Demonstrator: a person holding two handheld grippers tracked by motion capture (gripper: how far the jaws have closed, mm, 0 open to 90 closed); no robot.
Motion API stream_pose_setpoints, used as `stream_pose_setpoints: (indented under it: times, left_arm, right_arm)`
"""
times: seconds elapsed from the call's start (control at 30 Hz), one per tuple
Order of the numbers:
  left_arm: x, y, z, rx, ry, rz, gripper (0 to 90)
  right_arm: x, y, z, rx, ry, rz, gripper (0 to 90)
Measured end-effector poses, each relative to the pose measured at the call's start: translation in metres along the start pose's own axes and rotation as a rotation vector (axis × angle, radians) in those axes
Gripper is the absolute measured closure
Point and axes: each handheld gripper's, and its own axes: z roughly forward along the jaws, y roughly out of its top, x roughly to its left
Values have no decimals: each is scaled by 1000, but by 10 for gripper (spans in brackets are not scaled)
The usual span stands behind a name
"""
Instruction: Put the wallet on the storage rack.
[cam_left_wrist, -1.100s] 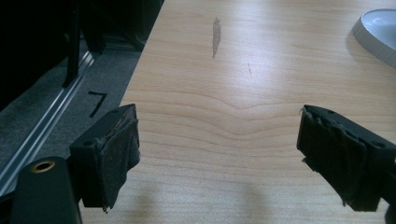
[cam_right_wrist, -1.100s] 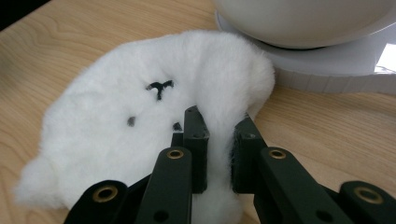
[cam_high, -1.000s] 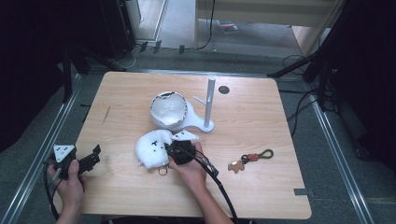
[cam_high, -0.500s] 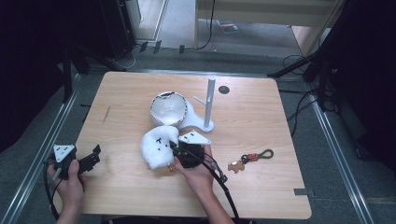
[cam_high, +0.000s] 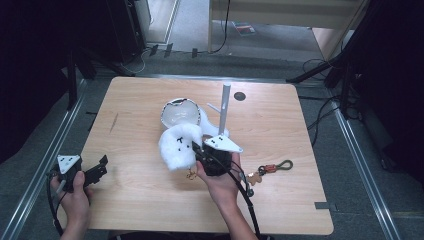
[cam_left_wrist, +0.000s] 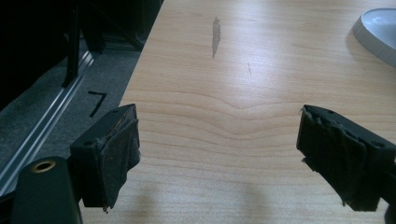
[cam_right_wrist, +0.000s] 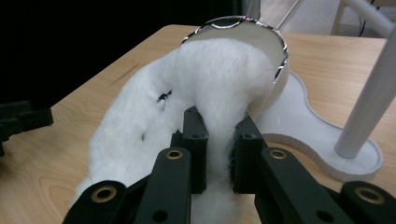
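stand (cam_high: 223, 112) and bowl (cam_high: 180, 112) just behind plush (cam_high: 177, 146); right hand-held gripper (cam_high: 198, 151) clamps plush; left hand-held gripper (cam_high: 101, 167) gapes, empty.

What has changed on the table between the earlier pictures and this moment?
The right hand-held gripper, shut on the white fluffy toy, has carried it up and away from the person, toward the white stand; the toy now hangs clear of the table. The left hand-held gripper stayed open at the left edge. The bowl and the keychain did not move.
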Motion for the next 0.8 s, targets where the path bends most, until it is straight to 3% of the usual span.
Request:
stream_pose_setpoints:
  times: [0.47, 0.63, 0.8]
  left_arm:
    - [0, 0, 0, 1, -1, -3, 138]
    - [0, 0, 0, 1, -1, -5, 138]
    - [1, 0, 0, 2, -5, -7, 138]
  right_arm:
    - [-4, 23, -7, -50, -69, 21, 799]
    - [-3, 29, -6, -59, -88, 10, 799]
    - [-3, 38, 1, -64, -135, -1, 797]
